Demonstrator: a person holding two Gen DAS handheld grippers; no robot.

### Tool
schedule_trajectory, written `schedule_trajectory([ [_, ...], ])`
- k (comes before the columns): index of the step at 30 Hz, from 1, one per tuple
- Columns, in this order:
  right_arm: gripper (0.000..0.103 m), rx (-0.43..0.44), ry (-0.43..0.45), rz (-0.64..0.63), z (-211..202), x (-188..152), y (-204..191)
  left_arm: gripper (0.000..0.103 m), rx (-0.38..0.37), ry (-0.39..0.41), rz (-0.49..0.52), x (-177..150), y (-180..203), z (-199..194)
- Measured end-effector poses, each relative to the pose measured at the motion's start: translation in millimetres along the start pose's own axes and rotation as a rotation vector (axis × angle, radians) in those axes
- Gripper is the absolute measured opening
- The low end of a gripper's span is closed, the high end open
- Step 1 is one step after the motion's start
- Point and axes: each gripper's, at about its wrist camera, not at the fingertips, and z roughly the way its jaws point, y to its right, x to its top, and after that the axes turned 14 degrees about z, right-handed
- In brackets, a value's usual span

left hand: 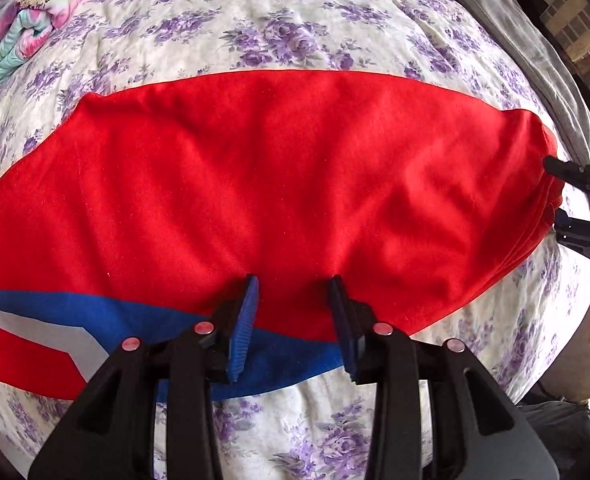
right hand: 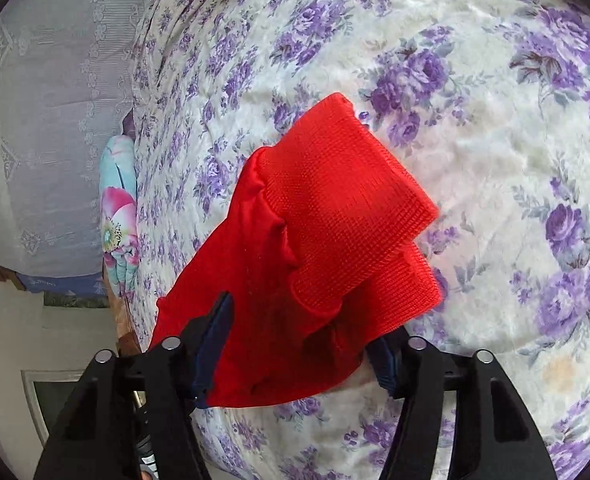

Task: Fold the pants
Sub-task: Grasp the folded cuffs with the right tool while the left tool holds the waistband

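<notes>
**A:** so where are the red fleece pants with the blue and grey stripe [left hand: 279, 184] at right now?

**B:** spread sideways across the cream bedsheet with purple flowers [left hand: 295, 12], folded lengthwise by the look of it. The blue and grey stripe shows along the near edge, lower left in the left wrist view. The right end is bunched up and lifted a bit

**A:** and the left gripper with blue ribbed pads [left hand: 293, 312]?

**B:** fingers spread apart, sitting right at the near edge of the pants, with red and blue fabric showing in the gap between them. Honestly can't tell if the pads are touching the cloth or just over it, but it isn't pinching anything

**A:** right one?

**B:** the right black gripper [right hand: 301, 344] has the ribbed knit cuffs [right hand: 347, 216] end of the pants draped between its fingers, two cuffs stacked and hanging toward the sheet. The cloth covers the fingertips, so can't tell if it's squeezing or just cradling it. In the left wrist view you can see it at the far right edge, right at the bunched end [left hand: 567, 204]

**A:** anything else on the bed?

**B:** a rolled floral blanket in pink and mint [left hand: 27, 20] at the far left corner, well apart from the pants, and a grey garment [left hand: 507, 28] lying along the far right side
</notes>
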Motion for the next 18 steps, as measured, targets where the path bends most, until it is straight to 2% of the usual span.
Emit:
schedule_trajectory([
  [3, 0.028, 0.029, -0.024, 0.079, -4, 5, 19, 0.037, -0.004, -0.004, -0.007, -8, -5, -4],
  [5, 0.021, -0.002, -0.023, 0.069, -8, 2, 24, 0.037, -0.003, -0.008, -0.009, -6, -6, -3],
  [9, 0.02, -0.033, -0.006, 0.013, -14, -7, 23, 0.037, -0.004, -0.033, -0.006, 6, -10, -1],
  [11, 0.019, -0.041, 0.008, -0.006, -14, -8, 23, 0.037, -0.061, -0.036, -0.024, 11, -14, -6],
  [13, 0.019, -0.043, 0.019, -0.016, -13, -9, 23, 0.036, -0.113, -0.003, -0.033, 22, -12, -17],
  [18, 0.019, -0.052, 0.031, -0.048, -13, -11, 22, 0.036, -0.159, 0.065, 0.003, 64, 10, -32],
])
